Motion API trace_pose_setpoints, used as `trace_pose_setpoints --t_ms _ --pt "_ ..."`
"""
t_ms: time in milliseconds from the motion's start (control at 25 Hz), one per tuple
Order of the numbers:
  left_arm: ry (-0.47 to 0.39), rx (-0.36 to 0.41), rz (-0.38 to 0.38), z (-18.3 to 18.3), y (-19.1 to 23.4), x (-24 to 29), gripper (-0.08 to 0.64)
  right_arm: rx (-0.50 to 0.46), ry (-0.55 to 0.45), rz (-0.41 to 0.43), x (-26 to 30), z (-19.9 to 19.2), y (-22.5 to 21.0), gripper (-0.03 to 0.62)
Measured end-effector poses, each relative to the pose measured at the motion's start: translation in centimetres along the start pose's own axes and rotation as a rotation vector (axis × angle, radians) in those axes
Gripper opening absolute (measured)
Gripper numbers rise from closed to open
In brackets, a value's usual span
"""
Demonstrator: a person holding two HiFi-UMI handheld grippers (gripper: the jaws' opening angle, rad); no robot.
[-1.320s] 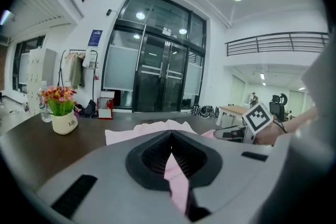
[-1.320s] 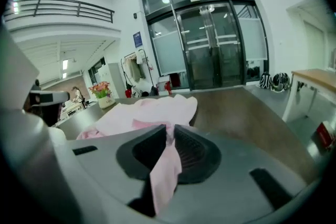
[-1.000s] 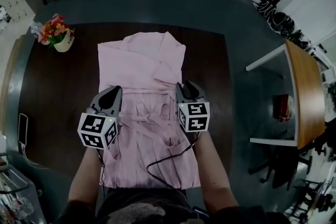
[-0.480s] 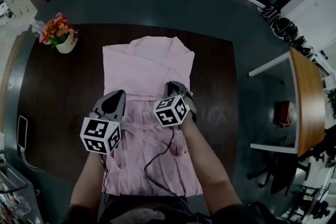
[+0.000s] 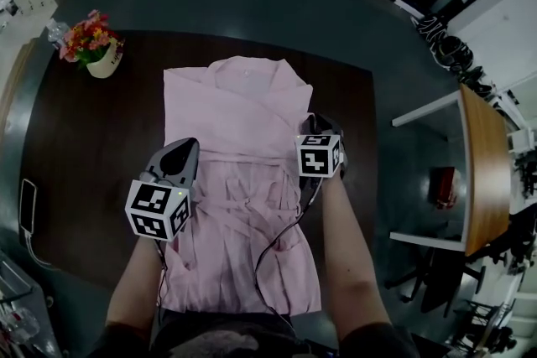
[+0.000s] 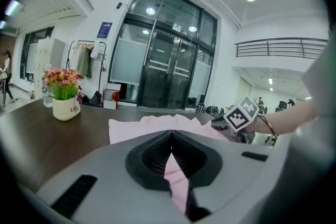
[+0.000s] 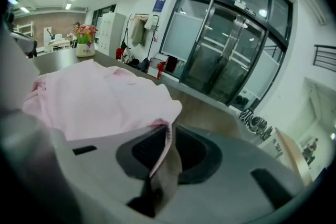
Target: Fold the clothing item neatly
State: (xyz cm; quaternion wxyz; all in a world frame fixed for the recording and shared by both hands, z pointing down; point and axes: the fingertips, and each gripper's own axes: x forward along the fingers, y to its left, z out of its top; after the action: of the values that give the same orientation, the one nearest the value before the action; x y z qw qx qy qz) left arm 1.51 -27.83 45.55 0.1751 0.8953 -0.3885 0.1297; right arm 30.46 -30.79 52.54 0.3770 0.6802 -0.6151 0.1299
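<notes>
A: Where is the garment [image 5: 239, 121] lying?

B: It is lying flat down the middle of the dark counter [image 5: 84, 155], with the collar pointing away from the person and the hem reaching the near edge. The person's left forearm is covering part of the lower left side.

A: What is the left hand-held gripper [image 5: 181, 150] doing?

B: It is sitting at the garment's left edge, about halfway down. Its own view is showing the jaws pressed together, pinching a strip of pink cloth. From above, its body and marker cube [image 5: 156, 210] are hiding the tips.

A: And the right hand-held gripper [image 5: 322, 128]?

B: It is sitting at the right edge, about level with the waist. Its jaws have just been closing, and its view is showing a fold of the pink edge running down between the pads, nipped there. The cloth ahead of it is rising in a hump and blocking the counter beyond on the left.

A: Is anything else showing?

B: A pot of flowers [image 5: 96, 54] is standing near the counter's far left corner, well apart from the garment. A black cable [image 5: 281, 243] is trailing over the lower half. Ties are crossing the waist, but the creases are making them hard to sort out. A flat thing [image 5: 27, 205] is lying at the counter's left edge, too small to name.
</notes>
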Motion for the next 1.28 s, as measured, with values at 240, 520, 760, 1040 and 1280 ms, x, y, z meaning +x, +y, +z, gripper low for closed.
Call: trace_pose_setpoints --t_ms 240,520,760,1040,1280 --pt "-0.005 -0.005 0.005 -0.5 1.3 -1.8 0.009 0.2 0.017 -0.062 -0.1 -4.2 -3.0 0.104" --pt "-0.02 0.009 -0.044 -1.2 2.2 -5.6 0.009 0.336 -0.111 -0.165 -8.3 -4.3 -2.9 0.103" --pt "-0.044 0.088 -0.126 -2.1 0.2 -10.0 0.009 0.392 -0.317 -0.18 -17.8 -3.9 0.4 -0.002" --pt "-0.074 0.103 -0.135 -7.5 -3.7 -19.4 0.009 0.506 -0.567 -0.112 -29.2 -9.5 2.2 -0.008" --pt "-0.029 0.145 -0.051 -15.4 -10.2 -30.6 0.009 0.451 -0.521 -0.075 -38.2 -22.0 4.1 -0.008"
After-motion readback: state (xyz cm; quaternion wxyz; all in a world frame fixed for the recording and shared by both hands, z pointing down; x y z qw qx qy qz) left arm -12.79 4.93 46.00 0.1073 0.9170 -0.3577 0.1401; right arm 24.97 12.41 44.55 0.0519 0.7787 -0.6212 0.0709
